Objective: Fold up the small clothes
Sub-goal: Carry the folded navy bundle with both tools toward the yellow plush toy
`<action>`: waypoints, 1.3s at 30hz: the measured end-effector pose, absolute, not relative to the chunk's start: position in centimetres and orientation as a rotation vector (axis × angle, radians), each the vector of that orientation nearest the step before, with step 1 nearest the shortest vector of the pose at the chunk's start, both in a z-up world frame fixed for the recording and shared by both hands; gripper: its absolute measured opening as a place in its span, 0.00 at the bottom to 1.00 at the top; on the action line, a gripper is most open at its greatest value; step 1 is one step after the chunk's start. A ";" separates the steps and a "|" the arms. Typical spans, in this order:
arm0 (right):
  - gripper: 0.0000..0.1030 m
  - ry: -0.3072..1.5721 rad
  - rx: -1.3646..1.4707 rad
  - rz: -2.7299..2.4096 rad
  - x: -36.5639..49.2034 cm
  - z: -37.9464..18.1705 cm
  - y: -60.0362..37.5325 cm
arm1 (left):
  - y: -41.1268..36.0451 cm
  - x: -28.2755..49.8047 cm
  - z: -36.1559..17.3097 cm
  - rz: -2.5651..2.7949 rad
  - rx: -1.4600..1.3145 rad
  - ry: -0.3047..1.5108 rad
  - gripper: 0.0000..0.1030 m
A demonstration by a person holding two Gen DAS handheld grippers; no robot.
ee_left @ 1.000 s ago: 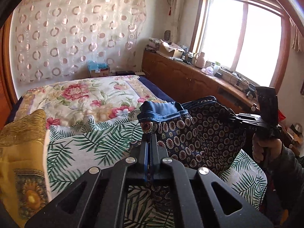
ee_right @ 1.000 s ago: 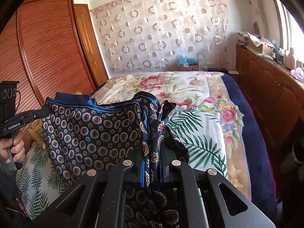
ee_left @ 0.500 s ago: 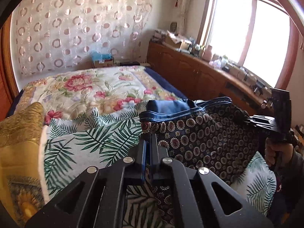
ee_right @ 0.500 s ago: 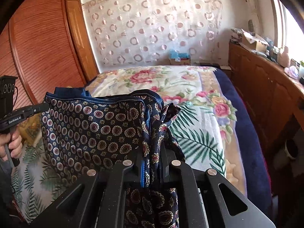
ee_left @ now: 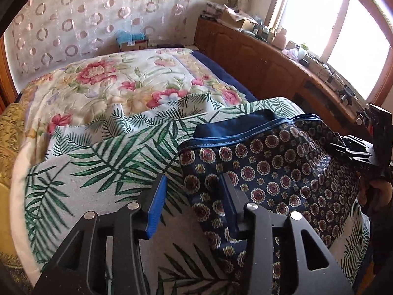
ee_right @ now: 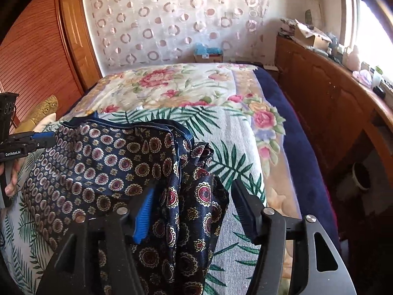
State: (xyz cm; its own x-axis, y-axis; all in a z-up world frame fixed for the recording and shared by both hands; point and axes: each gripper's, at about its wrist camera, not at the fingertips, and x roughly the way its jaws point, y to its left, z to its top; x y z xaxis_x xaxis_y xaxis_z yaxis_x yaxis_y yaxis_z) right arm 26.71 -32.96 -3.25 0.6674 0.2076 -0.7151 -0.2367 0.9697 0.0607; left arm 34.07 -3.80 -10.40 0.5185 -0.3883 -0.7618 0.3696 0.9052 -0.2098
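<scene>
Both hand-held grippers spread wide, left hand-held gripper (ee_left: 194, 184), right hand-held gripper (ee_right: 194, 191), patterned shorts (ee_left: 282, 172) on palm-leaf cloth (ee_left: 98, 167), gold cushion (ee_left: 9, 137) beside

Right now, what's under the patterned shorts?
The palm-leaf sheet shows around the patterned shorts on the bed; anything directly beneath them is covered. Left gripper and right gripper are open.

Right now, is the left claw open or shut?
Open. The left claw has its two fingers spread apart, with the patterned shorts lying loose on the leaf-print blanket.
</scene>
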 end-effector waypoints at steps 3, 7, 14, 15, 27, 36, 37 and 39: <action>0.63 0.838 0.014 0.270 27.9 -3.5 -33.0 | -4.1 34.7 -10.9 -0.476 -0.041 0.942 0.43; 0.63 0.844 0.017 0.313 28.7 -3.5 -32.9 | -4.7 34.7 -10.9 -0.489 -0.014 0.941 0.43; 0.18 0.852 0.016 0.424 28.8 -3.6 -32.2 | -5.1 34.7 -10.6 -0.554 -0.045 0.930 0.06; 0.16 0.846 0.010 0.427 28.7 -3.5 -32.1 | -5.1 34.3 -10.2 -0.551 -0.045 0.916 0.05; 0.13 0.579 -0.015 0.524 24.4 3.8 -29.8 | 0.0 25.3 -0.5 -0.443 -0.071 0.620 0.05; 0.13 0.450 -0.144 0.702 25.8 8.8 -20.4 | 9.4 18.6 2.9 -0.204 -0.101 0.473 0.05; 0.13 0.440 -0.165 0.736 26.5 9.4 -18.7 | 10.7 17.9 2.8 -0.161 -0.106 0.461 0.05; 0.13 0.425 -0.206 0.782 28.3 10.2 -15.2 | 12.9 17.1 2.3 -0.102 -0.142 0.451 0.05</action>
